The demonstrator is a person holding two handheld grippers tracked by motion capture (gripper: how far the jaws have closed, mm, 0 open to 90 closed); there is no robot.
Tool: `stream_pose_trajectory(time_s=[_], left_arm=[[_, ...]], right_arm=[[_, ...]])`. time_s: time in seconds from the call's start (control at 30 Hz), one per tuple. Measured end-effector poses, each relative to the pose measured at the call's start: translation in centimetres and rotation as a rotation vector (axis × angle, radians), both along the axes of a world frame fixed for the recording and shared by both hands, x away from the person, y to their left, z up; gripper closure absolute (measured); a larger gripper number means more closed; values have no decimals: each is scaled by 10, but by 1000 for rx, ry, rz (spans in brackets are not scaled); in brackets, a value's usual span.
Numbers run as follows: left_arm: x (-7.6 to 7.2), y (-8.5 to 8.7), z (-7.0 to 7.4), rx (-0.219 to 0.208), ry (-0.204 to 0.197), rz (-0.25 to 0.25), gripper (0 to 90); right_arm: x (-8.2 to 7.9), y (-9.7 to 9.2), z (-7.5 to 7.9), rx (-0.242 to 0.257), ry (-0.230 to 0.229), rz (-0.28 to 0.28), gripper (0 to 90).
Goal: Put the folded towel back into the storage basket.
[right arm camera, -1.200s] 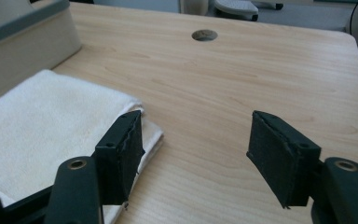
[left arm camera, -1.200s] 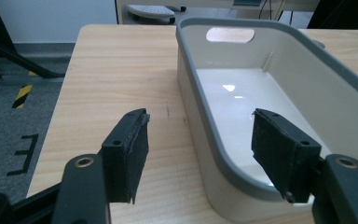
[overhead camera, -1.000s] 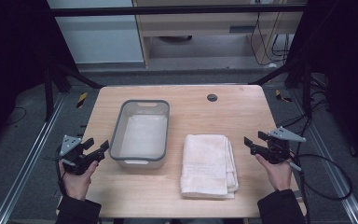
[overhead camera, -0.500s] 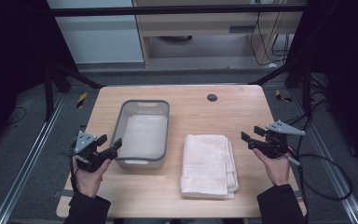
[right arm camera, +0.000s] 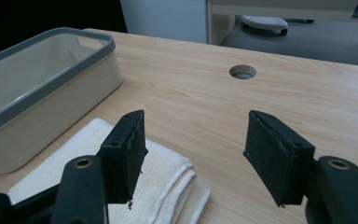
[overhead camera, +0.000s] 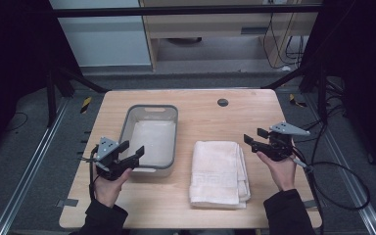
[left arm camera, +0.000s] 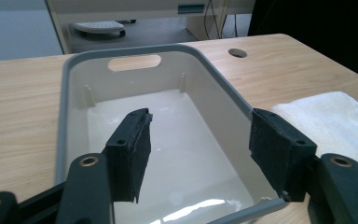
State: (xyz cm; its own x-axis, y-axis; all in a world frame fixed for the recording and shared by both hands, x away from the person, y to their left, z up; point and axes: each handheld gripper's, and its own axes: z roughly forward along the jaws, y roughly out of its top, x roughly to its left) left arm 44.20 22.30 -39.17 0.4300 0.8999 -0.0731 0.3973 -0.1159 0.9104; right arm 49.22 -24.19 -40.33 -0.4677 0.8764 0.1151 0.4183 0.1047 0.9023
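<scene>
A grey-rimmed white plastic bin [overhead camera: 150, 134] sits empty at the table's left centre. A folded white towel [overhead camera: 218, 167] lies flat to its right. My left gripper [overhead camera: 132, 152] is open at the bin's near left corner; in the left gripper view its jaws frame the bin [left arm camera: 168, 135] from just above the near rim, with the towel [left arm camera: 335, 112] off to the right. My right gripper [overhead camera: 255, 136] is open just beyond the towel's far right corner, and the right gripper view looks across the towel [right arm camera: 163, 182] toward the bin [right arm camera: 42, 93]. Both grippers hold nothing.
The wooden table [overhead camera: 200, 105] has a round cable hole [overhead camera: 222, 102] near its far edge. Black frame posts stand at both far corners, and a cable trails from the right gripper over the table's right edge. Bare wood lies beyond the towel.
My left gripper has moved right and forward, from off the table's left edge to the bin's near corner. My right gripper has shifted slightly left toward the towel.
</scene>
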Motion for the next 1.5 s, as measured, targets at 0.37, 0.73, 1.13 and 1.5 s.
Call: stream_pose_trajectory(time_s=[0.37, 0.73, 1.13, 1.5], left_arm=[[-1, -37, -3, 26, 9, -66, 381], [-11, -62, -15, 39, 32, -125, 379], [-18, -81, -26, 49, 58, -183, 391], [-27, -104, -34, 73, 74, -246, 404]], right_arm=[[3, 7, -2, -10, 14, 28, 351], [5, 14, -12, -37, 49, 57, 293], [10, 20, -24, -54, 93, 72, 252], [10, 19, -29, -56, 107, 73, 223]])
